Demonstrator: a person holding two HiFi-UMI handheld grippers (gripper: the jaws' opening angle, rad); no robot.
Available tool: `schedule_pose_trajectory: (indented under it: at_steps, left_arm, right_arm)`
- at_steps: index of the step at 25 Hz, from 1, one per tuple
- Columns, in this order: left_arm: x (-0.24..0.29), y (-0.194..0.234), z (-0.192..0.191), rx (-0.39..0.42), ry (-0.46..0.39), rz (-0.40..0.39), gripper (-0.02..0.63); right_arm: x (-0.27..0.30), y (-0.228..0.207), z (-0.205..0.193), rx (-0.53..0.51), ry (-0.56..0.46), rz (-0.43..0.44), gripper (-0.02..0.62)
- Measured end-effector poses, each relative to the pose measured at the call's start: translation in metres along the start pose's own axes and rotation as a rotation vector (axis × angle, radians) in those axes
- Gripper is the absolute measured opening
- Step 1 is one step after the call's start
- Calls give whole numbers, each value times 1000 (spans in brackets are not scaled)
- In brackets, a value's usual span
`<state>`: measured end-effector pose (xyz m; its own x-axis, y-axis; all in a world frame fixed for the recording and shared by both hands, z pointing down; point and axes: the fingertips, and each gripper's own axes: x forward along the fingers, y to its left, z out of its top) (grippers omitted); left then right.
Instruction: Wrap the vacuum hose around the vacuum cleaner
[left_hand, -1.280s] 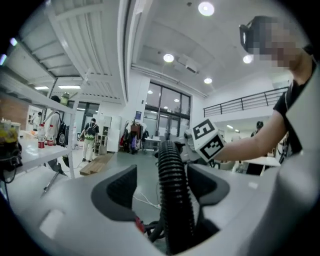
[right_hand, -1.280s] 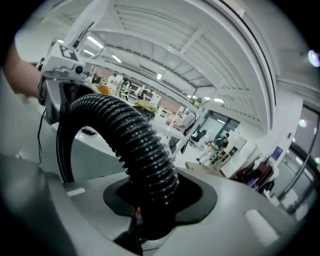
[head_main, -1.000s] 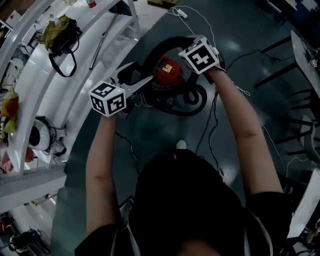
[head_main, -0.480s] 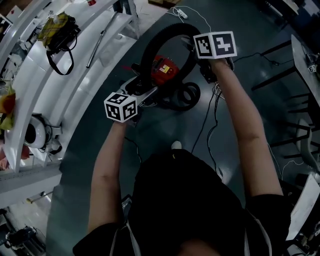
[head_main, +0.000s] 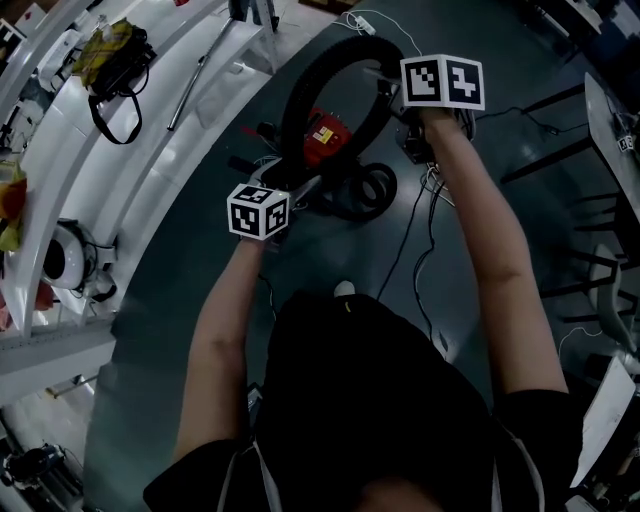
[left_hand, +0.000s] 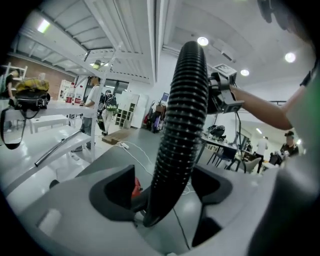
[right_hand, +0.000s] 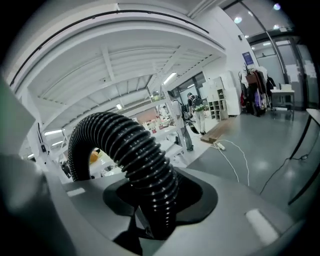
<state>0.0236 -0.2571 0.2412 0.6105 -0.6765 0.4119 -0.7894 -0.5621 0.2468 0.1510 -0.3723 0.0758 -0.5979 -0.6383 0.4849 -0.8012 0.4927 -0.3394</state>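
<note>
A dark, glossy floor (head_main: 480, 140) ran under it all, with black cables (head_main: 410, 252) snaking across and a white power strip (head_main: 362, 23) lying at the top edge. White benches (head_main: 140, 180) curved down the left, carrying a yellow bag (head_main: 105, 55) and a metal tube (head_main: 195, 85), while dark chairs (head_main: 600, 270) stood off right. Overhead, round ceiling lights (left_hand: 202, 41) glowed, and white shelves (left_hand: 125, 107) lined the far wall.
</note>
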Motion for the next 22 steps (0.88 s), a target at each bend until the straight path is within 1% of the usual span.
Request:
schedule_pose_trajectory:
  at_steps: [1, 3, 6, 9, 12, 16, 22]
  left_arm:
    - [3, 0, 0, -4, -6, 11, 322]
    - [7, -2, 5, -11, -30, 22, 196]
    - [5, 0, 12, -24, -60, 21, 190]
    - [-5, 16, 21, -58, -79, 33, 189]
    - [-12, 33, 33, -74, -94, 55, 187]
    - [-14, 54, 51, -131, -146, 66, 189]
    - [-3, 87, 57, -176, -151, 46, 190]
  right_arm:
    - [0, 0, 1, 11, -1, 13, 152]
    - [1, -3, 0, 29, -2, 28, 152]
    - [5, -10, -6, 63, 2, 34, 152]
    - [13, -15, -19, 93, 23, 33, 152]
    - [22, -20, -30, 135, 33, 27, 152]
    - [37, -24, -40, 228, 17, 27, 152]
    - [65, -31, -57, 359, -10, 10, 152]
